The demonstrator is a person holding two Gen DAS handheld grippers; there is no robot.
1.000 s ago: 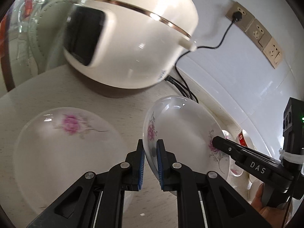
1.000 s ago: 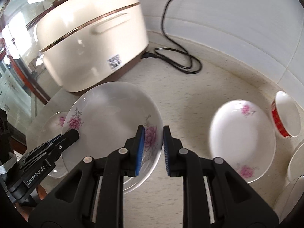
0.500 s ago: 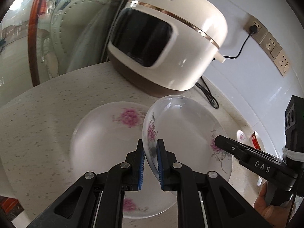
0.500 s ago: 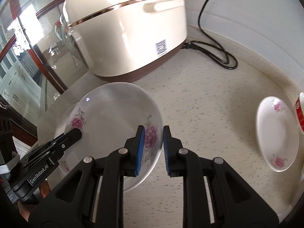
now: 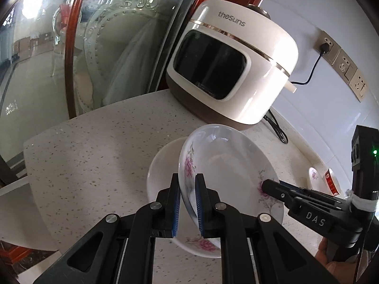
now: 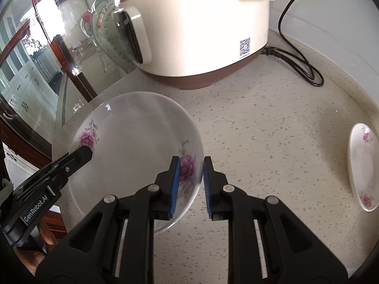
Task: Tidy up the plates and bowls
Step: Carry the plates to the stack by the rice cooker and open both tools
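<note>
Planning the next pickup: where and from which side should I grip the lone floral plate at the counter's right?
Probably the lone floral plate by its upturned rim, from the open counter side: it lies flat and shallow, so only the rim gives an edge to pinch.

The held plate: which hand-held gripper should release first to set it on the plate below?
Probably the left hand-held gripper: its rim sits over the lower plate, while the right one steadies the held plate.

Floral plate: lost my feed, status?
Both tools shut on the floral plate, left tool, right tool. Plate held tilted over second plate on the counter. Rice cooker behind, apart.
</note>
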